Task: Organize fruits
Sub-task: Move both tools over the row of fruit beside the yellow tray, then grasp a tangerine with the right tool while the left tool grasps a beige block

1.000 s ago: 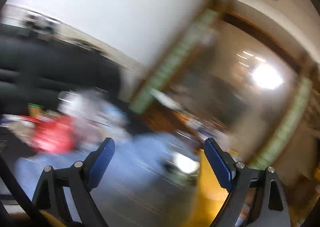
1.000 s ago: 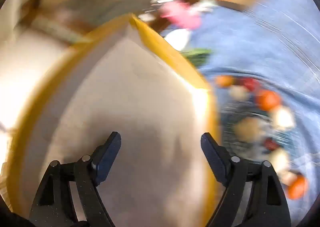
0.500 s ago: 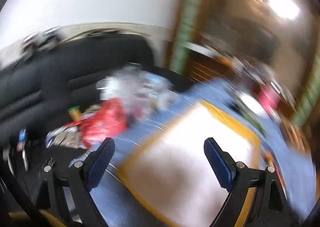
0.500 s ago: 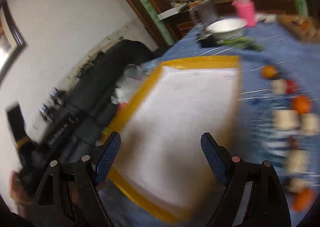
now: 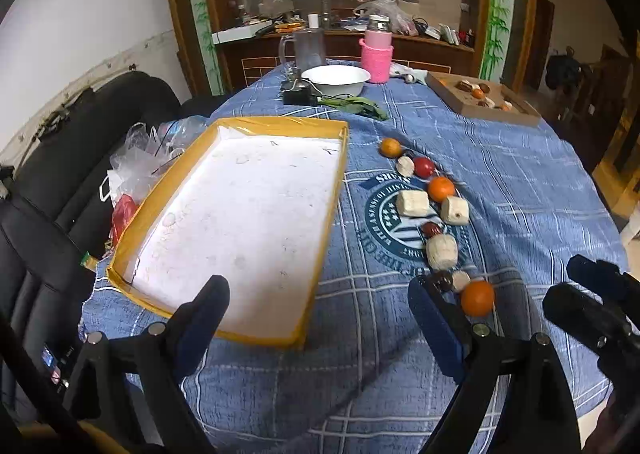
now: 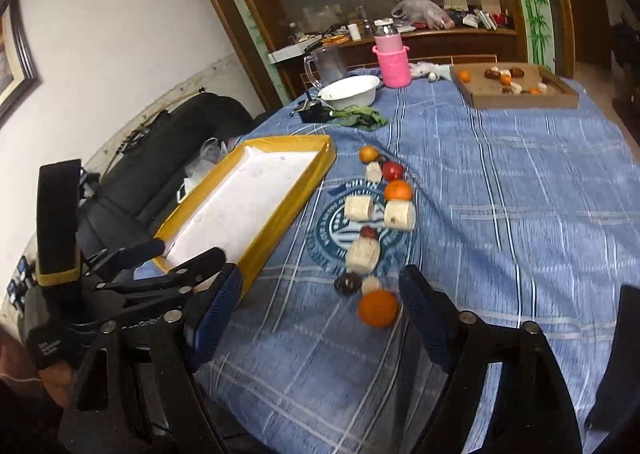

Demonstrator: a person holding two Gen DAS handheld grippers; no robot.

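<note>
A white tray with a yellow rim (image 5: 336, 190) lies on the blue cloth at the left. Right of it runs a line of fruits: oranges (image 5: 477, 297) (image 6: 378, 308), a red fruit (image 5: 424, 166), dark fruits (image 6: 347, 283) and pale blocks (image 5: 412, 203). My left gripper (image 5: 316, 294) hangs open over the tray's near corner with nothing between its pads. My right gripper (image 6: 320, 282) is open, its jaws closing slightly. The nearest orange lies on the cloth beside its right finger (image 6: 420, 302), untouched. Each gripper shows in the other's view (image 6: 172, 254) (image 5: 576, 286).
At the table's far side stand a white bowl (image 5: 335, 79), a glass jug (image 5: 308, 48), a pink bottle (image 5: 377, 54), green leaves (image 5: 356, 105) and a cardboard box (image 6: 520, 99) holding several fruits. A black sofa (image 5: 80, 158) with plastic bags (image 5: 136, 162) flanks the left.
Both blurred, swinging views have settled. The left view has rolled level and dipped toward the table. The right view has pulled back from the tray onto the fruit line.
</note>
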